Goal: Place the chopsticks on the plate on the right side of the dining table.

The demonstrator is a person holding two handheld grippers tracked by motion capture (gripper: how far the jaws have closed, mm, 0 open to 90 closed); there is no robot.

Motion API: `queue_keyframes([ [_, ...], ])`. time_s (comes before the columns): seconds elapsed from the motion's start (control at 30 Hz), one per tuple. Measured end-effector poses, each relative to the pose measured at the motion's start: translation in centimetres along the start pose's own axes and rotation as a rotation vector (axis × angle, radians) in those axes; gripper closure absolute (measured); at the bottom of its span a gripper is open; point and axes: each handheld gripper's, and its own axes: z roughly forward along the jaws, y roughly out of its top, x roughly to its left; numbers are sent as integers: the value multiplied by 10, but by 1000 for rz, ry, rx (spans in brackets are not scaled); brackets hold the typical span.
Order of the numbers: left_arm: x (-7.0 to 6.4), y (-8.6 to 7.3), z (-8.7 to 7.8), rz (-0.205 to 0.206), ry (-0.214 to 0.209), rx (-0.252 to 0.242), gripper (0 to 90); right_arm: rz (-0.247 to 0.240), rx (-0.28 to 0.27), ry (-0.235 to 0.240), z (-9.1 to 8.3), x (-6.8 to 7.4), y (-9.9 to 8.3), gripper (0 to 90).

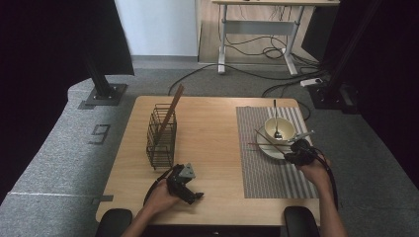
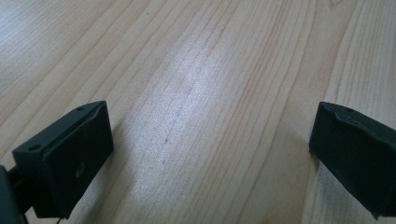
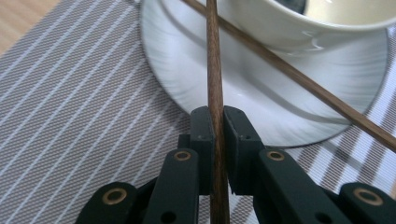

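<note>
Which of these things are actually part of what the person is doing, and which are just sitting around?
In use: right tongs clamped on one chopstick; second chopstick; plate; wire basket holding another chopstick.

Idle: left tongs; bowl; spoon; striped placemat.

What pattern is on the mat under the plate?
Grey and white stripes on the mat, clearest in the right gripper view.

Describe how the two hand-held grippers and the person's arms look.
Both are black. The left hand-held gripper has blocky, squared jaw pads, a grey three-cornered plate on top and a black cable looping behind it. The right hand-held gripper has linked arms with brass-coloured pivot rings, and a black cable trails along the forearm. The forearms are bare, with no sleeves visible.
</note>
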Motion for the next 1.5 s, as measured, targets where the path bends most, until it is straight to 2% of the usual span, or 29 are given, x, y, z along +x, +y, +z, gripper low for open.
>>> queue_keyframes([
  [0.17, 0, 0, 0, -1, -1, -1, 0, 11, 10, 6, 2, -5, -1, 813],
  [0.43, 0, 0, 0, 4, -4, -4, 1, 34, 25, -13, 6, -16, -3, 777],
  [0.8, -1, -1, -1, 11, -9, -9, 19, 64, 19, -46, 7, -27, -7, 717],
  [1.0, -1, -1, -1, 11, -10, -14, 26, 88, 17, -92, 6, -33, -11, 605],
  [1.23, -1, -1, -1, 12, -10, -14, 27, 93, 12, -126, 7, -37, -15, 554],
  [1.4, -1, -1, -1, 16, -12, -14, 32, 95, -36, -139, 7, -40, -16, 496],
  [1.5, -1, -1, -1, 17, -12, -14, 34, 99, -44, -144, 7, -42, -17, 475],
])
